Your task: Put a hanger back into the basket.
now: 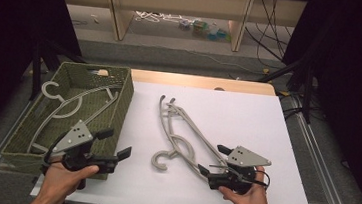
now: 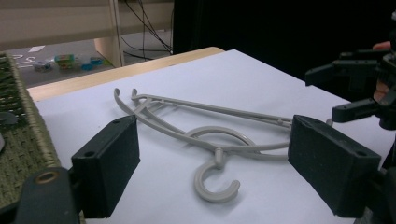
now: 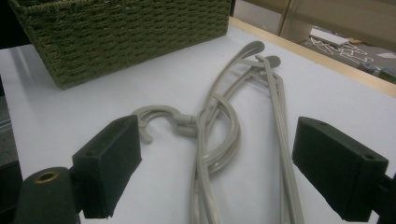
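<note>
Two or more grey plastic hangers lie stacked on the white table top, hooks toward me. Another grey hanger rests inside the green woven basket at the left. My left gripper hovers by the basket's near right corner, open and empty, facing the hangers from the left. My right gripper sits open at the hangers' near right end, nothing between its pads. From the right gripper view the hangers run away between the jaws, with the basket beyond. The right gripper also appears in the left gripper view.
A wooden strip borders the table's far edge. Beyond it are shelf legs, cables and small coloured items on the floor. Metal rails run along both table sides.
</note>
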A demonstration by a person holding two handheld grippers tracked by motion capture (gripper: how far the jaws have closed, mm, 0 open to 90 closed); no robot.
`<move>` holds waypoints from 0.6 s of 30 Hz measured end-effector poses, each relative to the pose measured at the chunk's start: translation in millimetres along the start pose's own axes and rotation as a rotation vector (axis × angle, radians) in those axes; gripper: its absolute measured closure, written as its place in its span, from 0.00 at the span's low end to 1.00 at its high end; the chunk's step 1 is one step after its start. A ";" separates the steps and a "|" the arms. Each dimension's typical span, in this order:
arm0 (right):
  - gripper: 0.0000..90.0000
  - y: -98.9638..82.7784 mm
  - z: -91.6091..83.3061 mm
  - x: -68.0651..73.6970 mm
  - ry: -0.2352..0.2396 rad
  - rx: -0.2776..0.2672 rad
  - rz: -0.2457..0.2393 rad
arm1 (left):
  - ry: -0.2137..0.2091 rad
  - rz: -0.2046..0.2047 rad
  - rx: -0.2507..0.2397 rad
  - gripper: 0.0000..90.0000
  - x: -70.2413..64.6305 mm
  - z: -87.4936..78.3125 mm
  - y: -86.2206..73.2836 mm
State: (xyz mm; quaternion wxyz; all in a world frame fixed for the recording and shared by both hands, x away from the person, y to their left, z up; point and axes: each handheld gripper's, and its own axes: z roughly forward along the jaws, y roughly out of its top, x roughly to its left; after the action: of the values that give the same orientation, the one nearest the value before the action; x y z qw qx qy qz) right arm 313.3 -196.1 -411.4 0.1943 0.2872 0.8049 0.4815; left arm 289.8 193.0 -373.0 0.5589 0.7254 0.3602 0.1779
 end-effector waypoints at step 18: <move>0.18 -5.3 7.2 -3.1 0.014 0.038 -0.002 | -0.072 0.074 -0.008 0.18 -28.3 23.1 -34.8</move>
State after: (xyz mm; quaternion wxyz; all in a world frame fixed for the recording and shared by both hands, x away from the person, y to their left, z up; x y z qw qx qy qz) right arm 318.5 -195.3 -419.3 0.1835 0.2868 0.8156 0.4678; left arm 274.6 160.9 -408.8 0.5675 0.7420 0.3121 0.1734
